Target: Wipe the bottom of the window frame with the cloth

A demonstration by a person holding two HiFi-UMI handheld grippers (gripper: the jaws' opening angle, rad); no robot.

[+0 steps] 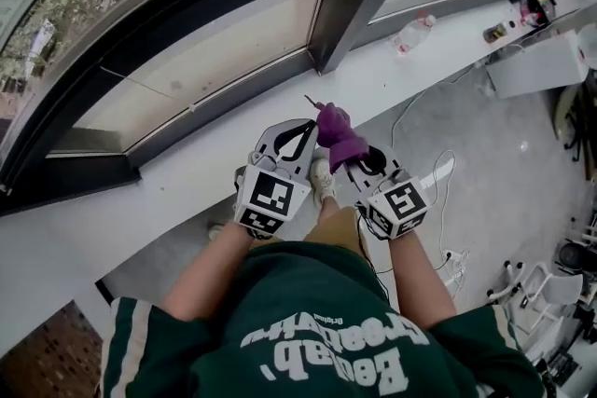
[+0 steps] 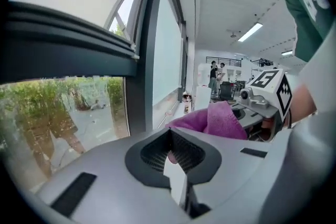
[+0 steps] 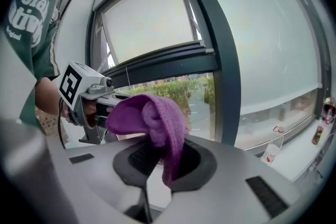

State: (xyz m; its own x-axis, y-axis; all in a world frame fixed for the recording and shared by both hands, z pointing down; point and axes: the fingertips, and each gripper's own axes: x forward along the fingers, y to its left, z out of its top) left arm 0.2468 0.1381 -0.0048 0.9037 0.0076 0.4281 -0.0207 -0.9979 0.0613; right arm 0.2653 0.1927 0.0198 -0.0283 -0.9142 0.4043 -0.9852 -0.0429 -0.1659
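Cloth (image 1: 338, 137), purple and bunched, hangs from the right gripper's (image 1: 353, 154) clamped jaws over the sill's (image 1: 187, 172) inner edge. The left gripper (image 1: 310, 126), jaws together, sits just beside it. Both forearms reach forward, side by side.

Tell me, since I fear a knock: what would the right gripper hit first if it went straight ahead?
Probably the window glass, just left of the dark post; depth is unclear.
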